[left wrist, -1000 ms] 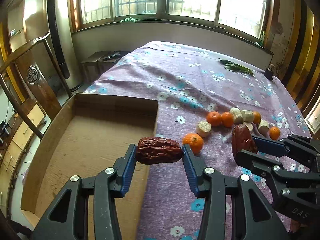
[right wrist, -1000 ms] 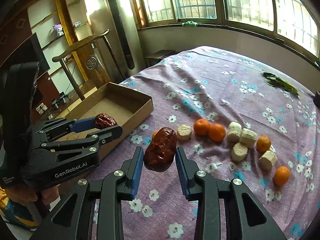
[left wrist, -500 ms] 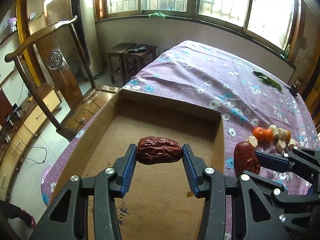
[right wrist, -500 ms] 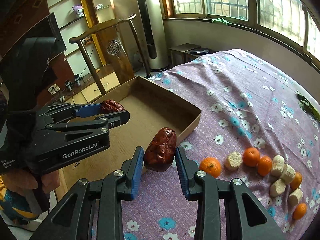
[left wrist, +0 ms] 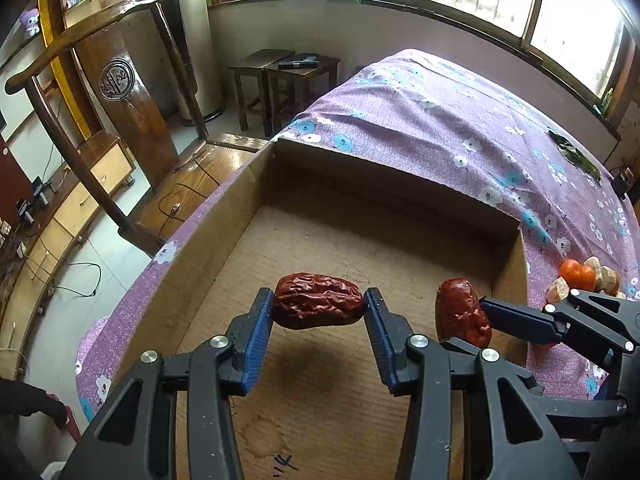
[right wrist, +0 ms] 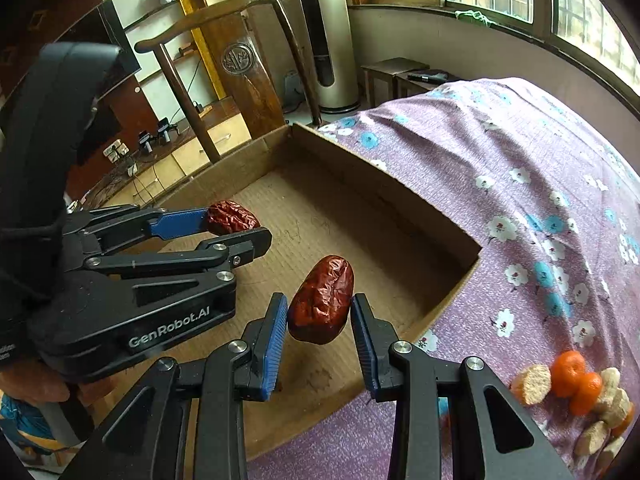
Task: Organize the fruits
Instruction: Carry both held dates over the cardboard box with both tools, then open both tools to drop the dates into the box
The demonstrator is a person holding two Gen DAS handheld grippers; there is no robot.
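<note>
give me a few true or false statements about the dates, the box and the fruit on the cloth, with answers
1. Each tool grips one red date. True: the left tool holds the left date and the right tool holds the right date.
2. The cardboard box already has oranges in it. False: its floor shows no fruit.
3. Both dates hang above the box floor. True.
4. The oranges lie inside the box. False: they lie on the purple flowered cloth, outside it, among pale cut pieces.
5. The left date is gripped by its long ends. True.
6. The cloth is plain green. False: purple with flowers.
</note>
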